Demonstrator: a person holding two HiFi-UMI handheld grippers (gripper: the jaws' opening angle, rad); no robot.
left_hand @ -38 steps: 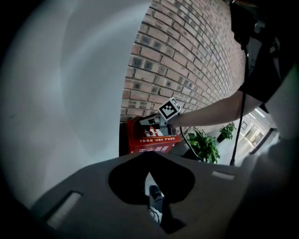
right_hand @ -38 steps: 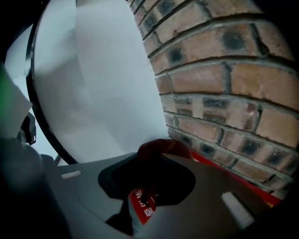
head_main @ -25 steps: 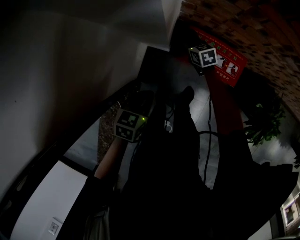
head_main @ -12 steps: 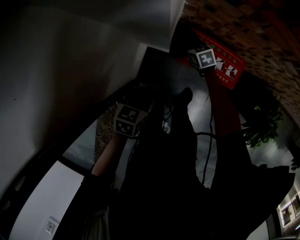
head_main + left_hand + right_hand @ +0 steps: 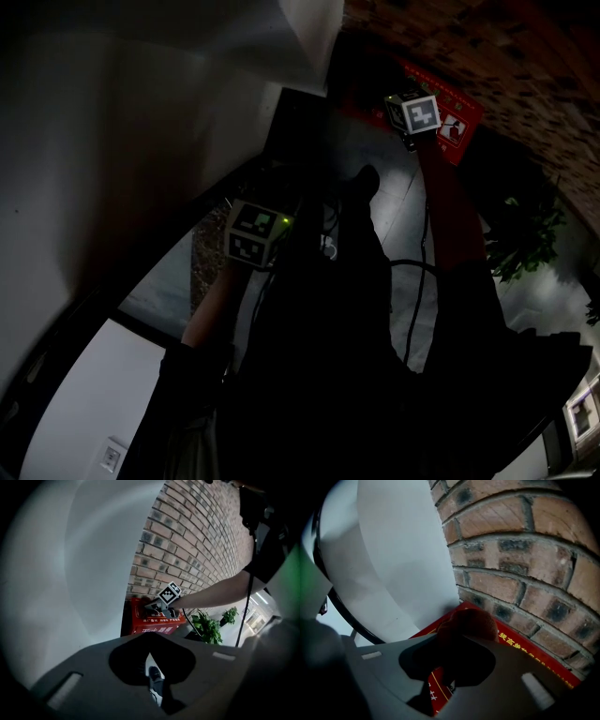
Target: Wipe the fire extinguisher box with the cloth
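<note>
Rightward along the box [image 5: 457,120] slides the right gripper [image 5: 411,122] in the head view, a short shift toward 2 o'clock, so a wiping stroke looks under way. In the left gripper view, the left gripper [image 5: 149,667] hangs idle, jaws nearly together on nothing. From there the box sits at 12 o'clock, red with white lettering, against the brick wall [image 5: 187,550]. In the right gripper view, the jaws pinch a dark red cloth [image 5: 471,623], which is pressed onto the box's top.
</note>
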